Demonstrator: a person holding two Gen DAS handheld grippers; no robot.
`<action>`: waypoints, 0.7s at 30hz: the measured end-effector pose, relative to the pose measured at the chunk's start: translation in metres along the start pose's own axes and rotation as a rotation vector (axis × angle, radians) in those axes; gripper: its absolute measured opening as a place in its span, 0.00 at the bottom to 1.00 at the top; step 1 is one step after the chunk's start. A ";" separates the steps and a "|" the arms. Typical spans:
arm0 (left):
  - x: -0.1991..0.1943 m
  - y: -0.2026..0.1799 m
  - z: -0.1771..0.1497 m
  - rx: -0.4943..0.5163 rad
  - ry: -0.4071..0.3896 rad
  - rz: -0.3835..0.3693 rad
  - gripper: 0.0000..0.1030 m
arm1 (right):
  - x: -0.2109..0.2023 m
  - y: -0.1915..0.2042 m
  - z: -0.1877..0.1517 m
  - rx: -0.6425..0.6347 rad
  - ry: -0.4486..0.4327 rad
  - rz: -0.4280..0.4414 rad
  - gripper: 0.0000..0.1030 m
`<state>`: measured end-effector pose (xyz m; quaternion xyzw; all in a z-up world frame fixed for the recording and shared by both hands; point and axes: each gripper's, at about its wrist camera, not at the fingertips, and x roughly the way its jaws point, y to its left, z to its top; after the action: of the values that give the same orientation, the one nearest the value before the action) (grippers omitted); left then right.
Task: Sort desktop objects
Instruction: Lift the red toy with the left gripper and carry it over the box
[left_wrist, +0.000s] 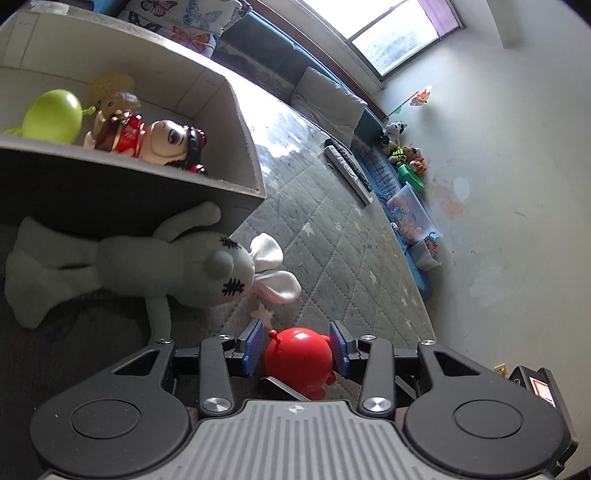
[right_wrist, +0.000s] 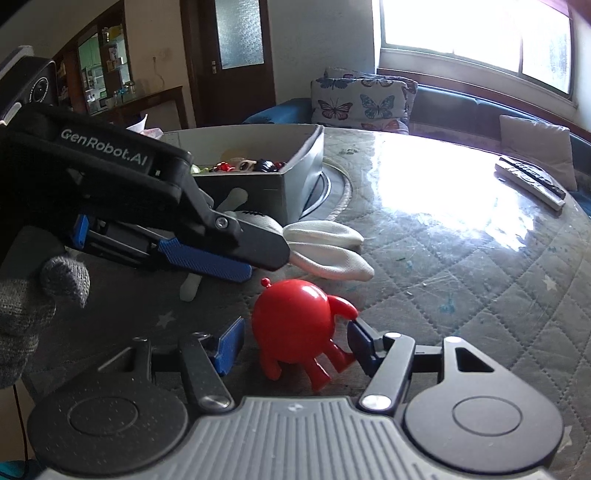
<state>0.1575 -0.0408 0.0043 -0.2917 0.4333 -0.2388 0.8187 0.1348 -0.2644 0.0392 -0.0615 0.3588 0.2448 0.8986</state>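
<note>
Right now the glossy red round plastic figure (right_wrist: 291, 325) with stubby legs stands on the quilted grey desk (right_wrist: 461, 280), low in the centre of the right wrist view, between the blue pads of my right gripper (right_wrist: 291, 343). Its right pad touches the figure's arm; the left pad stands just clear, so it is apart, not clamped. My left gripper (right_wrist: 221, 264) hovers apart above it at left. The grey cardboard box (right_wrist: 258, 184) of toys lies beyond, upper centre.
</note>
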 end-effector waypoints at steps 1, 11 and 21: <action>0.000 0.001 -0.001 -0.004 0.000 -0.002 0.41 | 0.000 0.000 0.000 -0.002 0.000 -0.001 0.57; 0.009 0.000 -0.009 0.003 0.022 0.000 0.41 | -0.004 0.004 0.000 -0.004 -0.002 0.001 0.53; -0.021 -0.006 -0.001 0.053 -0.059 -0.036 0.40 | -0.014 0.016 0.022 -0.060 -0.058 0.011 0.51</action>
<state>0.1448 -0.0314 0.0200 -0.2846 0.3974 -0.2561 0.8339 0.1316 -0.2497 0.0660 -0.0794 0.3253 0.2621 0.9051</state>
